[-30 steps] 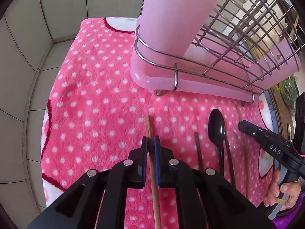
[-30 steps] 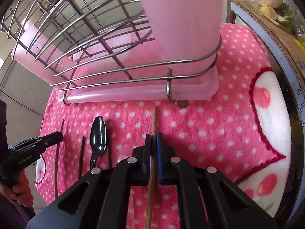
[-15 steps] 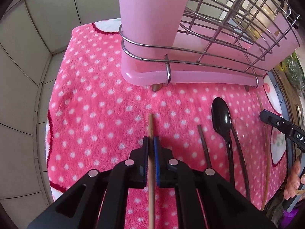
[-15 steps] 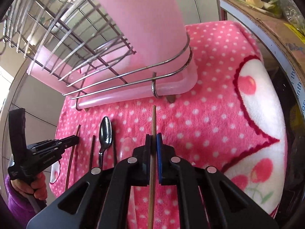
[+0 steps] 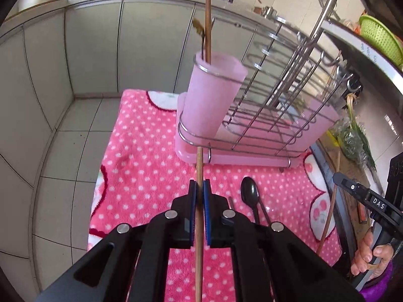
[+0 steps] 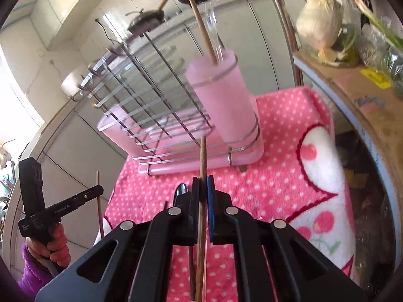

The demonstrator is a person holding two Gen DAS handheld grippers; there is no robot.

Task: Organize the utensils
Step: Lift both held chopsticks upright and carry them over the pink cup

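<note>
over pink dotted cloth (image 5: 141,156), both grippers' jaws (left (image 5: 199,188), right (image 6: 203,186)) pinch one chopstick each.

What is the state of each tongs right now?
Left tongs: closed on a wooden chopstick.
Right tongs: closed on another wooden chopstick.

Ahead of my left gripper (image 5: 199,188) the pink cup (image 5: 214,95) stands at the near corner of the wire rack (image 5: 277,115). Its mouth is partly taken by an upright stick (image 5: 208,17) and a spoon handle (image 5: 201,35); the rest of the rim is open. Above the cup the air is free. Right of the cup the rack's slanting wires block the way. In front of the cup, a black spoon (image 5: 249,193) lies on the dotted towel (image 5: 141,156); left of the cup that towel is bare.
</note>
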